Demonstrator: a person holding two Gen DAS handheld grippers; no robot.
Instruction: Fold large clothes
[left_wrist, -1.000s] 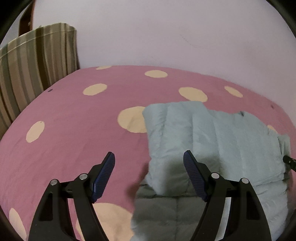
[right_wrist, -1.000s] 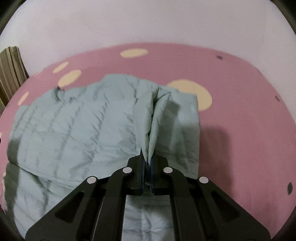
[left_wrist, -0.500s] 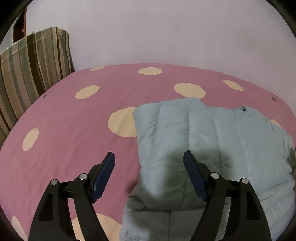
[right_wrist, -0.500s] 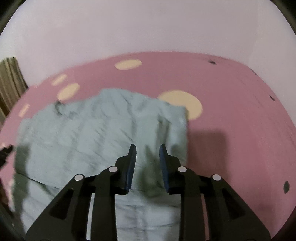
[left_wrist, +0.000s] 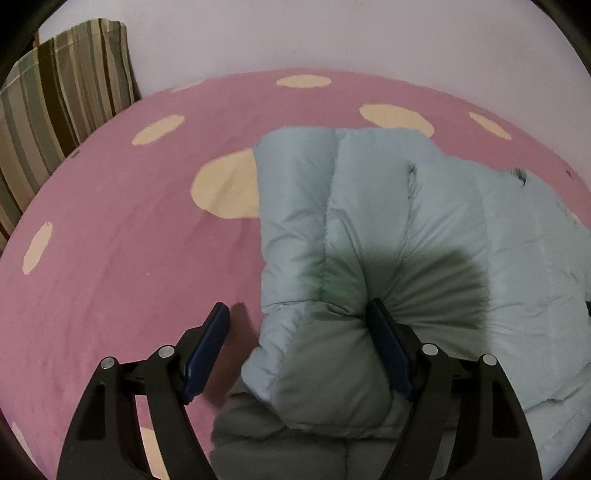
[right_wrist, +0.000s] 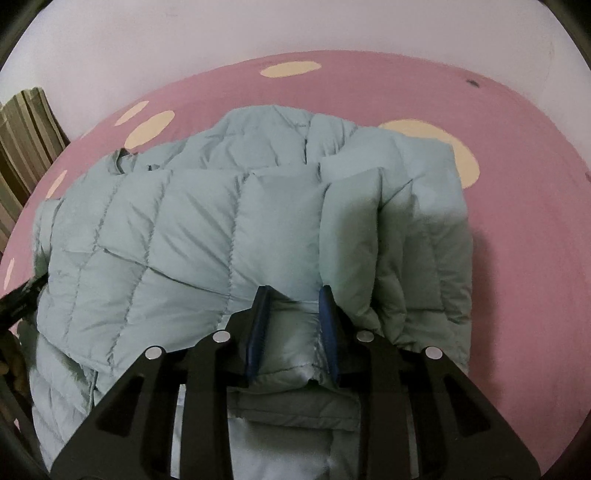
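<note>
A pale blue quilted puffer jacket (left_wrist: 424, 229) lies partly folded on a pink bed cover with cream dots (left_wrist: 129, 240). My left gripper (left_wrist: 299, 325) is wide open over the jacket's near left corner, its right finger pressing into the padding. In the right wrist view the jacket (right_wrist: 166, 229) fills the middle. My right gripper (right_wrist: 293, 306) is partly open with a padded fold of the jacket between its fingers, the jaws not clamped on it.
A striped cushion (left_wrist: 55, 107) stands at the far left against the pale wall (left_wrist: 332, 33); it also shows in the right wrist view (right_wrist: 22, 147). Bare bed cover (right_wrist: 528, 258) lies right of the jacket.
My right gripper let go of the jacket fold, opened, then pushed forward around a padded fold. My left gripper moved forward and down onto the jacket's corner, staying open.
</note>
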